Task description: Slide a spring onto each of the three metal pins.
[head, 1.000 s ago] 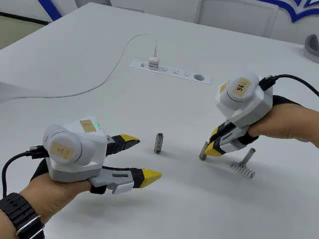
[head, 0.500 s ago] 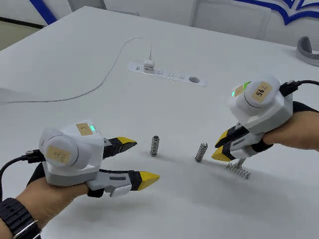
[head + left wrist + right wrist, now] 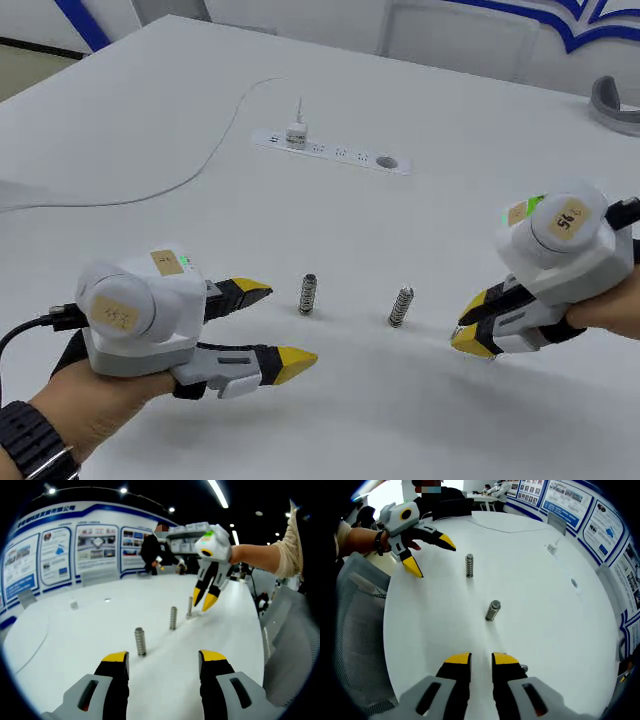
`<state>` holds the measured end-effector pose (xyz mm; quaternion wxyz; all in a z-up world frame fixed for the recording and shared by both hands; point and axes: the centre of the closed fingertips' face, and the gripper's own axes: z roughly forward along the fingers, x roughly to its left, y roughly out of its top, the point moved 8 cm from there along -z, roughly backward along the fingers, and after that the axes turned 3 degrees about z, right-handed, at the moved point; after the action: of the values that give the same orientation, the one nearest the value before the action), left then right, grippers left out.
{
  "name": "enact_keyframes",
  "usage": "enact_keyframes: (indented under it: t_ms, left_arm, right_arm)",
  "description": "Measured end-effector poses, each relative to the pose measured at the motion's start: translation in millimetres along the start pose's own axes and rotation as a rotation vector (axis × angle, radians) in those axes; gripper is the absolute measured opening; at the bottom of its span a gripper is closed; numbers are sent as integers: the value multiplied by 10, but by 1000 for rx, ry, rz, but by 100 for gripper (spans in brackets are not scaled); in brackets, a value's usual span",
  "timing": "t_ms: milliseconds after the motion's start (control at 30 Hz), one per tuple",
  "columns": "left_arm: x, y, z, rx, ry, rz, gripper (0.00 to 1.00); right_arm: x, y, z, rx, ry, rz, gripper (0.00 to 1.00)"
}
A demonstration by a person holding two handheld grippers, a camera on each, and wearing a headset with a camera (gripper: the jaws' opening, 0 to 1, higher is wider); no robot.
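Two metal pins stand upright on the white table, each with a spring on it: the left one (image 3: 308, 294) (image 3: 140, 641) (image 3: 469, 565) and the middle one (image 3: 401, 306) (image 3: 173, 617) (image 3: 493, 610). A third, bare pin (image 3: 190, 606) stands further right, with a loose spring at its foot; my right gripper hides both in the head view. My right gripper (image 3: 473, 323) (image 3: 204, 601) (image 3: 481, 660) hovers just above that pin, jaws a little apart and empty. The pin's top (image 3: 522, 668) shows beside the right jaw. My left gripper (image 3: 275, 325) (image 3: 164, 657) (image 3: 427, 550) is wide open and empty, left of the pins.
A white power strip (image 3: 330, 151) with a plugged-in adapter (image 3: 296, 133) lies at the back, its cable (image 3: 200, 170) trailing left. A grey curved object (image 3: 615, 105) sits at the far right edge. A mesh chair (image 3: 357, 645) stands beside the table.
My right gripper has left the middle pin, opened slightly and moved right to the third pin, now covering it and the loose spring. The left gripper stays put.
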<state>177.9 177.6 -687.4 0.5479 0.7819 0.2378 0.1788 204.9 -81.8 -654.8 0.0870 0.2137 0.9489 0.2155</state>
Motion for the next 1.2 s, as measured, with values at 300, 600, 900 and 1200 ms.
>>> enact_keyframes:
  t_ms: [300, 600, 900, 1200]
  left_arm:
    - [-27, -14, -15, 5, -2, 4, 56]
    - [-57, -23, -4, 8, -10, 0, 56]
    - [-80, -27, -2, 14, -17, 0, 55]
    - [-99, -39, -1, 21, -23, -1, 54]
  right_arm:
    - [-96, -255, -76, 10, -32, 74, 17]
    - [-218, -376, 35, 40, -40, 113, 17]
    - [-286, -394, 193, 89, -19, 85, 16]
    - [-305, -411, 261, 120, 3, 65, 14]
